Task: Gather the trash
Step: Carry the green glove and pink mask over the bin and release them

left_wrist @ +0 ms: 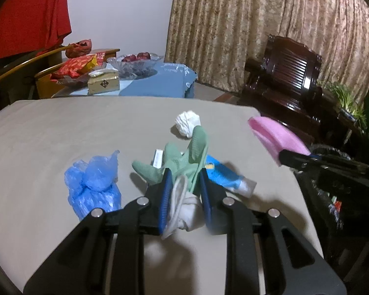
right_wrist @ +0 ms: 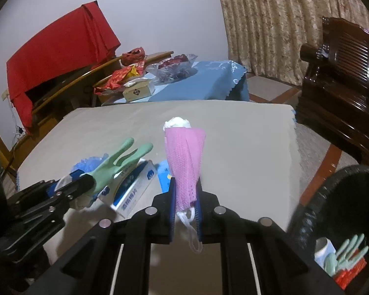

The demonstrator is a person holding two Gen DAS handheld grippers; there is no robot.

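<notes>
left gripper (left_wrist: 183, 186) pinches green glove (left_wrist: 184, 157) above table (left_wrist: 49, 132); right gripper (right_wrist: 185, 196) clamps pink mask (right_wrist: 184, 157).

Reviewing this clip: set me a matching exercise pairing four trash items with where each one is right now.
Things:
1. green glove
2. pink face mask
3. white paper wad
4. blue plastic bag

Places:
A. lying crumpled on the table near the left gripper
B. clamped in the right gripper
C. resting on the table farther back
D. clamped in the left gripper

Pairs: 1-D, 2-B, 3-C, 4-A
</notes>
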